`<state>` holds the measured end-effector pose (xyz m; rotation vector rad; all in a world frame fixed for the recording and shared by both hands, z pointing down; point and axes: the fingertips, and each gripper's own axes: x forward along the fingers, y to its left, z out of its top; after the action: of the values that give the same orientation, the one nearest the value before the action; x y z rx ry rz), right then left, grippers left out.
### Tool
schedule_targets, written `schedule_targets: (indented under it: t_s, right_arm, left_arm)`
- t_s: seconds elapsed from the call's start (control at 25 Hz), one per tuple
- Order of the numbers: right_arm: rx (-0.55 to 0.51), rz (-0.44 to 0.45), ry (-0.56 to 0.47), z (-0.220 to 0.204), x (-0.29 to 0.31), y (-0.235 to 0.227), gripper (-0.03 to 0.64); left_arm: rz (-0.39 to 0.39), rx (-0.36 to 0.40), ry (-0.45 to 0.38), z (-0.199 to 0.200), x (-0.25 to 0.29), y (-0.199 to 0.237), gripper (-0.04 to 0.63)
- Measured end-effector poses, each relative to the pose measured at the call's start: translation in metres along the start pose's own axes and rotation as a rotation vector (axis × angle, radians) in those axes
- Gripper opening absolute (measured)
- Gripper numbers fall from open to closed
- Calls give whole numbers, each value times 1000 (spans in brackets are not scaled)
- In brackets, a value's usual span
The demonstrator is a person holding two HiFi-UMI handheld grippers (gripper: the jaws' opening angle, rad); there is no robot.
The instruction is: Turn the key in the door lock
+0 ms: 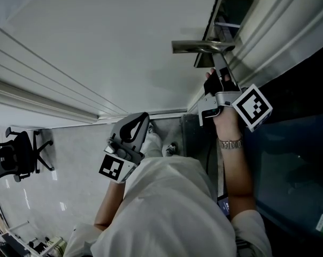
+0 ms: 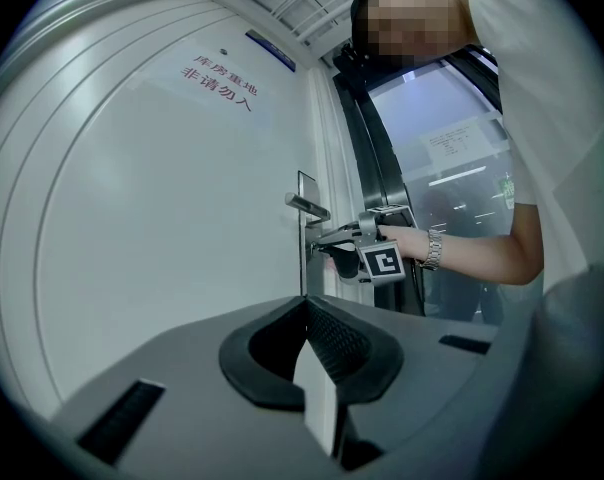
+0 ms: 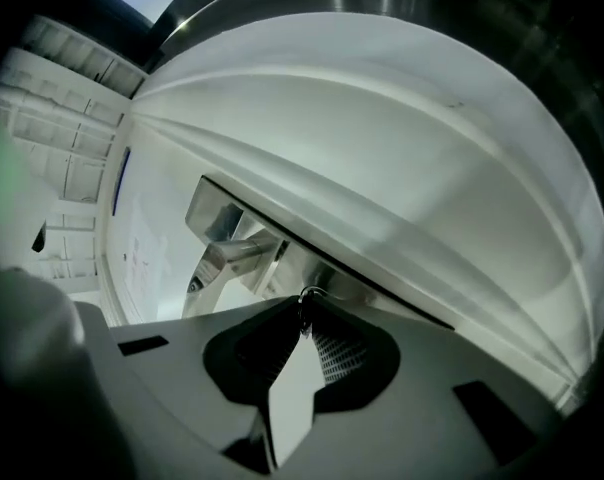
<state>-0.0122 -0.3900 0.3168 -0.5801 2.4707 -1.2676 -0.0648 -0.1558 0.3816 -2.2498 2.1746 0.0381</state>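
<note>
- Hanging back near the person's body, the left claw [image 1: 144, 120] is closed, its jaws tip to tip with nothing between them.
- Farther out, the right claw [image 1: 212, 75] reaches level to the door's edge, with a watch [image 1: 230, 143] on the wrist behind it.
- Its jaws pinch the key [image 3: 305, 295], which sits at the lock plate [image 3: 327, 280] just below the lever handle [image 3: 230, 251].
- Beyond, the white door [image 1: 97, 42] carries red lettering [image 2: 220, 80].
- Well off to the left, a black office chair [image 1: 16, 155] stands on the pale floor [image 1: 60, 186].
</note>
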Motion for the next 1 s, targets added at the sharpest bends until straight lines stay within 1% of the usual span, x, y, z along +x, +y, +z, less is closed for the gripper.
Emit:
schedule_targets:
  t_s: [0.08,0.12,0.2,0.28,0.36,0.48,0.6,0.72,0.8,0.88,0.92,1.0]
  right_arm:
    - [-52,33,19,-1,-1,2,28]
    - [-95,43,30,-2,-2,3,42]
    - [-192,65,51,-5,-4,9,92]
    - [-284,61,71,-7,-7,9,126]
    - [-404,43,92,-8,-10,8,133]
    - [-643,35,113,-10,-14,13,143]
    - [-890,0,138,-11,-17,15,150]
    - [-1184,-37,178,-14,-17,17,155]
    - [-1393,-80,204,-16,-16,16,155]
    - [-1579,-124,224,-16,-15,14,155]
    - [-1651,-136,235,-17,-15,13,155]
    - [-1738,-136,261,-18,-13,11,155]
  left_arm:
    - [-1,-1,1,0,0,0,3]
    - [0,-2,2,0,-1,0,3]
    - [2,-3,6,-1,-2,1,3]
    - [3,-2,8,-1,-1,2,3]
    - [0,-3,7,-2,-1,2,3]
    - [-4,-5,9,-3,0,1,3]
    - [-8,-5,11,-3,-1,0,3]
    - [-8,-6,9,-4,0,1,3]
    - [-7,-5,8,-4,0,1,3]
    - [-7,-5,7,-3,1,1,3]
    - [-7,-4,6,-3,1,1,3]
    - [-7,-3,8,-3,0,1,3]
